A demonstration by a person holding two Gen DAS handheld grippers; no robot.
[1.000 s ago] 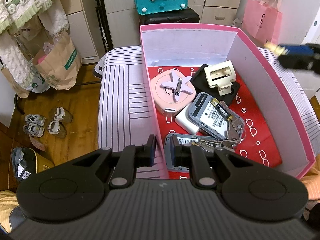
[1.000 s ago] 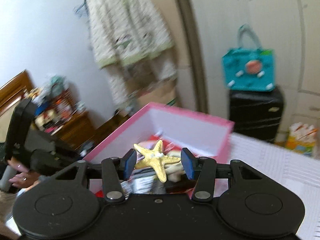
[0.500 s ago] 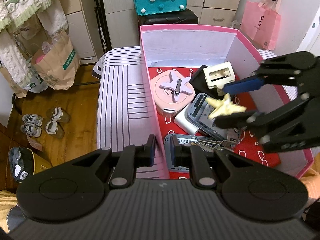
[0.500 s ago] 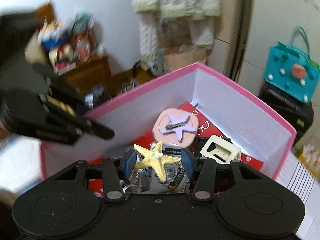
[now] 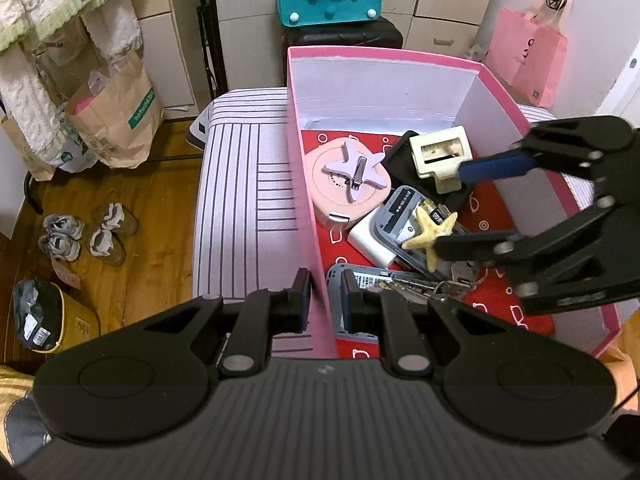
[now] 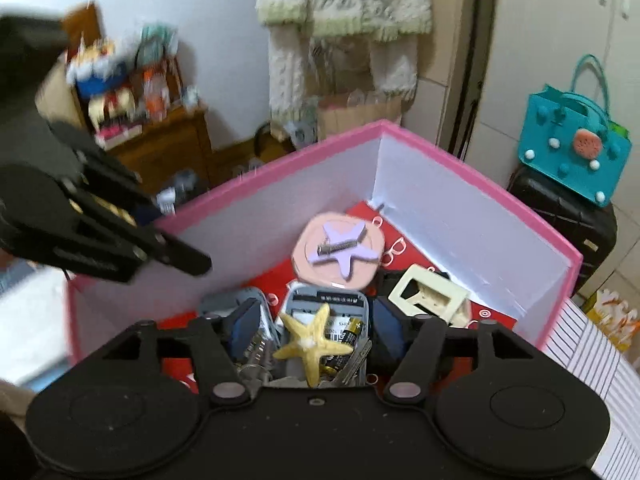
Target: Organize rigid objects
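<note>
So the right gripper (image 6: 314, 330) has just been opening its jaws, and the yellow starfish (image 6: 310, 344) sits loose in the gap between them. Neither pad presses on it any more, and there's clear daylight on both sides. It rests on top of the grey device with the battery (image 6: 348, 330), right between the two blue pads, inside the pink box (image 5: 308, 200). From the left wrist view the same starfish (image 5: 430, 236) lies just ahead of the lower finger, with the keys (image 5: 416, 284) a bit nearer the left gripper.

The left gripper (image 5: 324, 300) is nearly shut, pinching the near wall of the box, one pad outside and one inside, steadying it I'd guess.

Handling-wise: the starfish looks dried and stiff, very light, probably brittle at the arm tips. If it needs another grab, I'd take it across the thick centre body, not by an arm. It's perched on a lumpy pile, so it could slide off with a nudge.
</note>
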